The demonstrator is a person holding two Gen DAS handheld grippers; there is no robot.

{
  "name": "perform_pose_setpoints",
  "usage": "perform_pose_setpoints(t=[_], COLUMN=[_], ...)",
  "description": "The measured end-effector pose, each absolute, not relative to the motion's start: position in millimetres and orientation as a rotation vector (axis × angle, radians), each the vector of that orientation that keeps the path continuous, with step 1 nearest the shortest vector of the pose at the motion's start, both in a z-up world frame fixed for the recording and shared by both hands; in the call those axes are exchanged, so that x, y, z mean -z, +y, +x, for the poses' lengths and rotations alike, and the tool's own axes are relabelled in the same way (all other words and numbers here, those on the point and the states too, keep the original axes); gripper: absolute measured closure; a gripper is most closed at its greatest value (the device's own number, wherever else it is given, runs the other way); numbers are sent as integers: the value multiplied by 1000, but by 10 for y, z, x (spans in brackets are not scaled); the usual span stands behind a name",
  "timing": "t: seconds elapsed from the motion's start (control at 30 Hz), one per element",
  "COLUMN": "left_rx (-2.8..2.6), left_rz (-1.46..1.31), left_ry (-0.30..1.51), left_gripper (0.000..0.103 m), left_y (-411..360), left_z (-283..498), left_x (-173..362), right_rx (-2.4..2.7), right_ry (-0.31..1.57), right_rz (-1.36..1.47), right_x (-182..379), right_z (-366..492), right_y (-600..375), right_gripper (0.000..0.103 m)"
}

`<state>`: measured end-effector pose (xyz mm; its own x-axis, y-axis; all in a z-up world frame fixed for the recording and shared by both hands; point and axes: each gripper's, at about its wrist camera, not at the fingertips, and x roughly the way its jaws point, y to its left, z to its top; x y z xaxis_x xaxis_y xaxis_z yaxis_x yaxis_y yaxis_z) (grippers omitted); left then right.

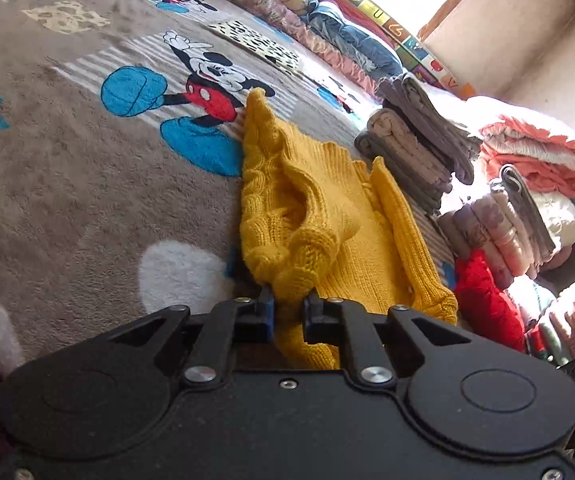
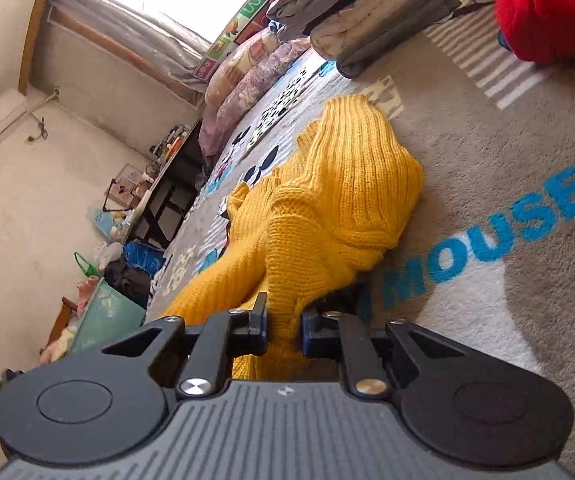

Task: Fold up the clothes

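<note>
In the left wrist view we look across a bed covered by a grey-brown plush blanket (image 1: 67, 184) printed with cartoon mice, blue shapes and white patches. Along its far edge lie pillows and bedding (image 1: 287, 12), with a bright wall and window behind. On the right side of the bed we count two stacks of folded clothes in greys and pinks (image 1: 415, 148) (image 1: 499, 232), a coral quilt (image 1: 539, 152) behind them, and one red knit garment (image 1: 483, 292) near the blanket's edge. One yellow knit sweater (image 1: 307, 208) lies crumpled on the blanket between the mouse print and the stacks. Our left gripper (image 1: 289, 308) is clamped on a bunched fold at the sweater's near edge, with yellow knit pinched between its blue-padded fingers.

In the right wrist view the frame is tilted. We see the same blanket (image 2: 507, 168), here with blue lettering, and the sweater (image 2: 327, 208) heaped in the middle of it. Our right gripper (image 2: 283, 328) is closed on another part of the near edge, with knit filling the gap between the fingers. One folded stack (image 2: 367, 12) and the red garment (image 2: 547, 8) sit at the top. Beyond the bed stand a pale wall, a curtained window (image 2: 135, 16), a dark cluttered table (image 2: 159, 184) and one pale green basket (image 2: 103, 316).
</note>
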<state>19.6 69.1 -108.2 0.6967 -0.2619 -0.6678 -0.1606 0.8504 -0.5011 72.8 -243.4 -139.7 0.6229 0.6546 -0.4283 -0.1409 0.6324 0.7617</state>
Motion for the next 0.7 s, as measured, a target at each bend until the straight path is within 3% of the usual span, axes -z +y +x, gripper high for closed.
perform_pose_setpoints(t=[0.13,0.2,0.27,0.33,0.4,0.47,0.57,0.7], left_rx=[67,72,73,76,76,65,37,28], left_rz=[-564,-572,-553,-536,-528,-501,-435,-375], left_ry=[869,854,851,845,823,780,723,691], left_gripper=[93,85,83,81,62,47,47,47], left_y=[726,704,647,612,603,596,588,614], left_z=[166,176,187,168,129,95,69,104], left_x=[1246,1191,1176,1148,1095,1003,876,796], right_rx=[-448,-448,-441,-437,-431,-427,-426,-433], right_ry=[929,907,862,827,803,769,687,608], right_rz=[681,713,662,644,643,632,579,494], right_x=[1731,1728,1585,1528,1513,1478,1389,1290], right_z=[690,613,539,485,479,475,464,519], right_y=[-2383,-2435,-2439,-2453,-2472,-2492,-2556,-2566], right_gripper=[87,81,65,62,62,55,47,45])
